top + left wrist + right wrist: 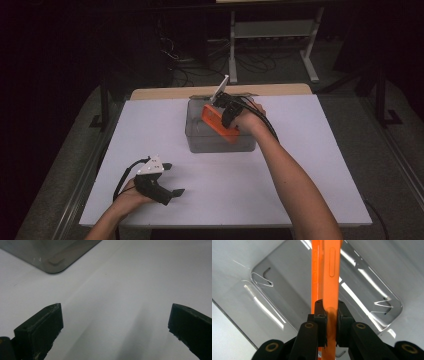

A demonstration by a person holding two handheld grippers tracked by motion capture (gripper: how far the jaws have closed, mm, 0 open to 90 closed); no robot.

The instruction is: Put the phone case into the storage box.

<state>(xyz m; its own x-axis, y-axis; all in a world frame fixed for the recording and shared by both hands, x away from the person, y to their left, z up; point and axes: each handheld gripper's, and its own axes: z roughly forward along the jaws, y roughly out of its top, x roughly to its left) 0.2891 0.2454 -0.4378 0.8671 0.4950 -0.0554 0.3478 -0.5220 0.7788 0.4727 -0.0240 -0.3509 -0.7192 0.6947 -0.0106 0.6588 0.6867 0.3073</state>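
Observation:
An orange phone (216,121), thin with a side button (332,262), hangs edge-on and tilted over a clear grey plastic bin (200,144) at the middle of the white table top. My right gripper (226,113) is shut on the phone's near end, with both black pads (319,312) pressing its flat faces. The right gripper view looks down past the orange phone (329,272) onto the bin's bare floor (287,290). My left gripper (173,179) rests at the front left of the table, jaws wide apart with nothing between them (115,320).
The white sheet (300,165) covers the table, and a wooden edge (165,93) shows behind it. A corner of the bin (50,257) lies ahead of the left gripper. A white metal frame (272,30) and cables stand on the dark floor beyond.

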